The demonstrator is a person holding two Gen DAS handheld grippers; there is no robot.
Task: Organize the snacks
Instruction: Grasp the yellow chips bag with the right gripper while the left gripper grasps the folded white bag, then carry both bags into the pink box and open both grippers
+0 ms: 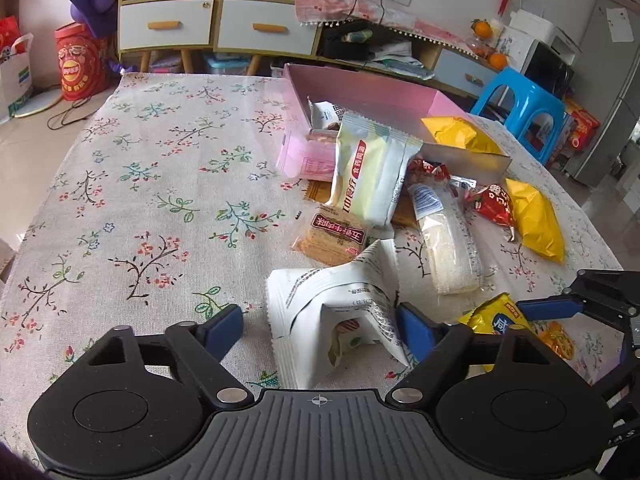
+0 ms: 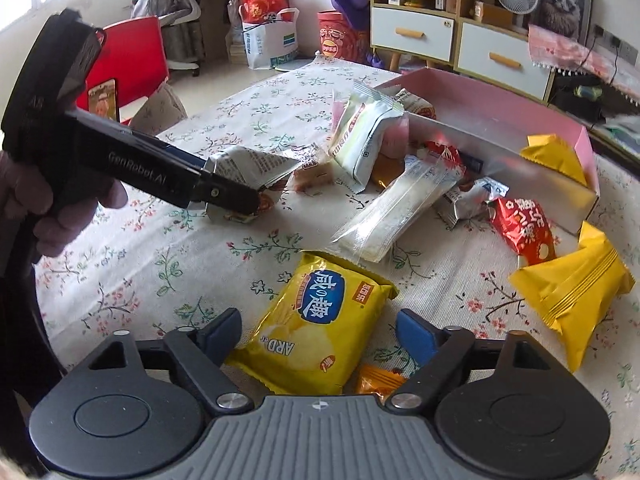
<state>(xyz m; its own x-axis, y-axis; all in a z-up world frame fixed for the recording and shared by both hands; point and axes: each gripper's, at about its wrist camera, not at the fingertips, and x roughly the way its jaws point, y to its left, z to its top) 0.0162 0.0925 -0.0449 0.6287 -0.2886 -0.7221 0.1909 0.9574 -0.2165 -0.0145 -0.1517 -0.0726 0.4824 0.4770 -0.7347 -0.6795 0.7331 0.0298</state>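
My left gripper [image 1: 320,326] is open around a crumpled white snack packet [image 1: 332,308]. Its right pad touches the packet and its left pad stands clear. My right gripper [image 2: 318,332] is open around a yellow chips packet [image 2: 320,320] lying flat on the floral tablecloth [image 1: 160,200], and the right pad stands off it. A pink box [image 1: 360,92] with a silver inside sits beyond, with a yellow packet [image 1: 456,132] in it. Between the box and the grippers lie a pale green packet [image 1: 372,168], a brown packet [image 1: 332,236], a clear cracker sleeve [image 1: 448,244], a red packet [image 1: 492,204] and another yellow packet [image 1: 536,220].
A small orange packet [image 2: 376,380] lies by my right gripper. A person's hand [image 2: 60,208] holds the left gripper's handle. A red chair [image 2: 132,60] stands past the table's far left corner, a blue stool [image 1: 520,108] beyond the box, and drawer cabinets [image 1: 172,20] along the wall.
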